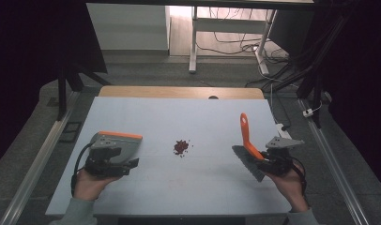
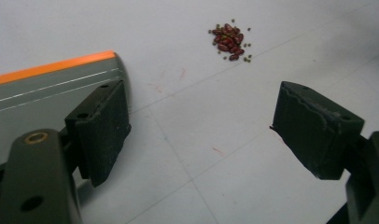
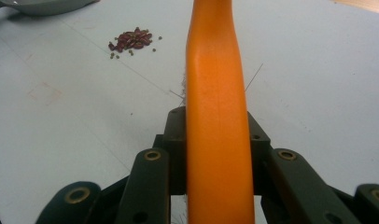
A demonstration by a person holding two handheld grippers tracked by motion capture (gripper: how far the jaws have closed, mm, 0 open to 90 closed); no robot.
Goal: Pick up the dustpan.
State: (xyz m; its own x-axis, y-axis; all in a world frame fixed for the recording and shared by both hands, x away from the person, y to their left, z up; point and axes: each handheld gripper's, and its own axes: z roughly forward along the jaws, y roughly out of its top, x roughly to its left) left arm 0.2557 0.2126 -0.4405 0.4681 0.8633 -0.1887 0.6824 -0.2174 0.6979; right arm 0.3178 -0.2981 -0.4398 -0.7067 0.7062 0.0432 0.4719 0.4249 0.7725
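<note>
**Beans waiting in the middle of the table**

Beans [image 1: 181,146] sat in a little red pile in the middle of the pale table [image 1: 146,117], with a few tiny green ones scattered around the edge. They were well apart from both of my tongs.

My right tongs [image 1: 262,161] were clamped on the orange handle of the brush [image 1: 245,136]. The handle stuck up and away from me, and the grey bristles hung low near the table on my right side.

My left tongs [image 1: 125,165] were wide apart with nothing between them. The grey dustpan [image 1: 120,143] with the orange edge lay just beside one jaw. From the high view I could not tell if it touched the pan, but I was not holding it.

I thought a few things could go wrong. If I swept with the pan loose, the brush could push it away and the beans would roll under it. If I swept too hard, the small green ones could shoot off the table. The handle could also slip in my tongs if I pushed down sideways.
</note>
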